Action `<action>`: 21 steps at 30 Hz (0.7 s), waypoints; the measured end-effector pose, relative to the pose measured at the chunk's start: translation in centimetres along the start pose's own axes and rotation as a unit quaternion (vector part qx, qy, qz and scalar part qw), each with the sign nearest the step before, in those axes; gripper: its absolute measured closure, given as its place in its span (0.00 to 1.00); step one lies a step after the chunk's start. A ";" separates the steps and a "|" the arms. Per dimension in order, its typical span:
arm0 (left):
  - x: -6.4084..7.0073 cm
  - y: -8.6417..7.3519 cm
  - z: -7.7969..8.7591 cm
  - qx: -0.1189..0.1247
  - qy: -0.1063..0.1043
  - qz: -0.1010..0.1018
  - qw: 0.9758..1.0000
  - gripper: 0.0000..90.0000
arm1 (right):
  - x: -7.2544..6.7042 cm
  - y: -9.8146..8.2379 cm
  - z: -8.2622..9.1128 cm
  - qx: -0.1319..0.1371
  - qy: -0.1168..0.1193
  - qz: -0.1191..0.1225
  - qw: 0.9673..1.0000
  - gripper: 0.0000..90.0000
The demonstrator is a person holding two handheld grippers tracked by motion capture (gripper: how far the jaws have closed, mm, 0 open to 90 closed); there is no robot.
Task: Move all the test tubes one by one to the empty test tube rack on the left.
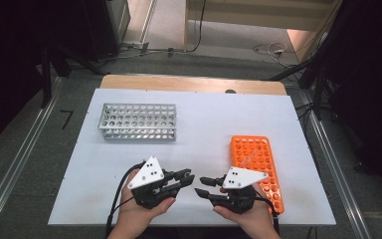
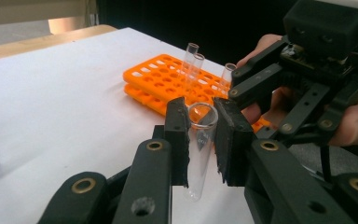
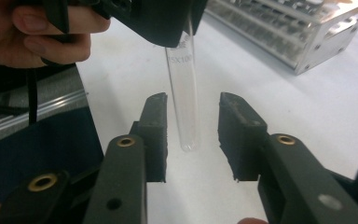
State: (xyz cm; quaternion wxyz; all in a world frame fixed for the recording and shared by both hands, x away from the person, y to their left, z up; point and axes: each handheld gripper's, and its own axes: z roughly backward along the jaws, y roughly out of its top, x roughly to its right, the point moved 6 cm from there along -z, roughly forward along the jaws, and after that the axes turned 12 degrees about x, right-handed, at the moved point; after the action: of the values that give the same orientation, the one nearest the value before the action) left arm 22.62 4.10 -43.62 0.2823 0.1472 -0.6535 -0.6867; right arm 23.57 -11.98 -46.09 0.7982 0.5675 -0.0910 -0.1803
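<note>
You have a white-topped table before you; a grey metal perforated tube rack and an orange plastic tube rack rest on it, well apart.

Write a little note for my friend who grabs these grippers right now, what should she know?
Left gripper: fingers shut on a clear test tube, near its open top.
Right gripper: fingers open, one each side of the tube's lower end, not pressing it.
Orange rack: at the table's right, with three more tubes standing in it.
Metal rack: at the far left; nothing seen in its holes.
Done: one tube taken out and passed to the left gripper.
Left: probably carry it to the metal rack, then the rest.
</note>
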 end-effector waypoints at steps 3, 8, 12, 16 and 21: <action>-0.3 0.2 0.2 0.001 0.006 -0.001 1.000 0.84 | 0.3 0.6 0.7 0.011 -0.005 -0.001 1.000 0.58; -1.4 0.4 0.8 0.004 0.023 -0.002 1.000 0.84 | 1.1 1.5 2.1 0.031 -0.017 -0.001 0.999 0.46; -2.3 0.6 1.0 0.003 0.034 -0.007 0.999 0.84 | 1.9 1.9 3.0 0.043 -0.034 -0.011 0.998 0.36; -3.4 1.0 0.9 0.002 0.039 -0.008 0.999 0.84 | 2.9 2.4 4.4 0.059 -0.054 -0.017 0.997 0.26; -4.7 1.6 0.8 0.008 0.050 -0.007 0.999 0.84 | 4.3 2.9 6.2 0.077 -0.070 -0.030 0.994 0.16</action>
State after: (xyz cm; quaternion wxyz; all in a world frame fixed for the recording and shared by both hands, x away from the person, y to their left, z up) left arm 26.24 7.48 -42.73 0.3089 0.1882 -0.6426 -0.6755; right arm 25.91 -18.26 -41.51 0.7383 0.6153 -0.1431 -0.2362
